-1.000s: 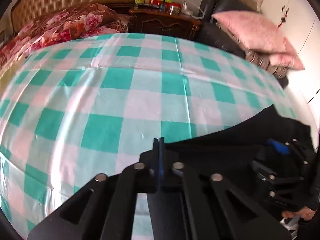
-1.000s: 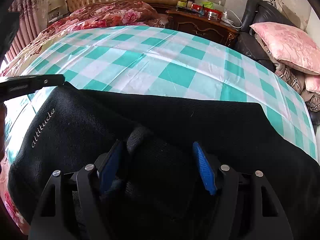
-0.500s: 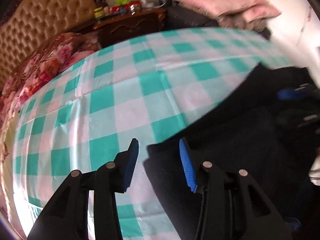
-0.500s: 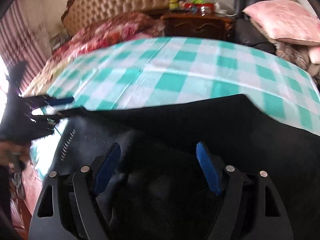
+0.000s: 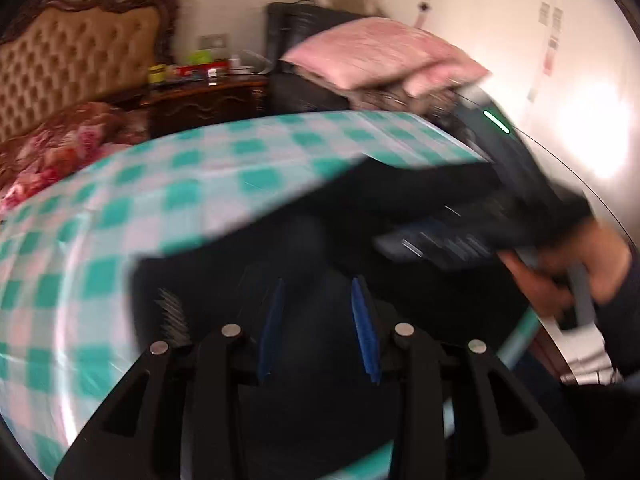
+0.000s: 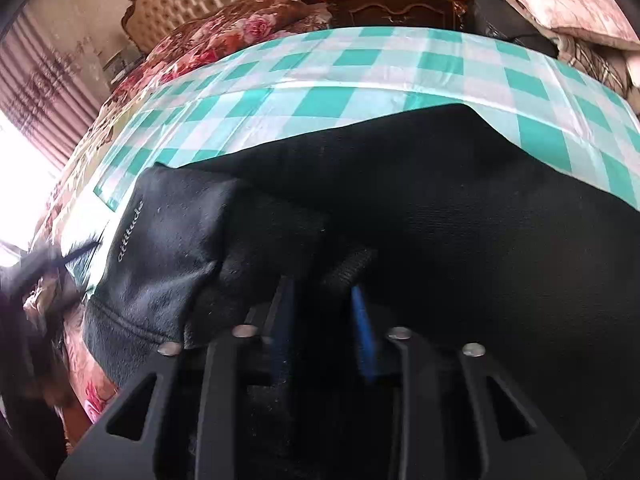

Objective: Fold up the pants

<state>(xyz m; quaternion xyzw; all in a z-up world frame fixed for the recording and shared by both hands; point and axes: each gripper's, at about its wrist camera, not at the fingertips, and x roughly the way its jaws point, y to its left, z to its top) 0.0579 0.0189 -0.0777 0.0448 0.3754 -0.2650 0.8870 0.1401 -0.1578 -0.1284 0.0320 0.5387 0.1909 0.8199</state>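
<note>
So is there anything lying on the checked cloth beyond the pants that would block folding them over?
Nothing visible does. Beyond the black pants the checked cloth shows only its own creases. The right gripper is shut on a bunch of the pants.

Motion-blurred left view, window glare

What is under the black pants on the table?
The black pants lie on a green and white checked cloth, which shows all around their far edge. Whatever lies directly beneath the fabric, and the table under the cloth, is covered from view.
</note>
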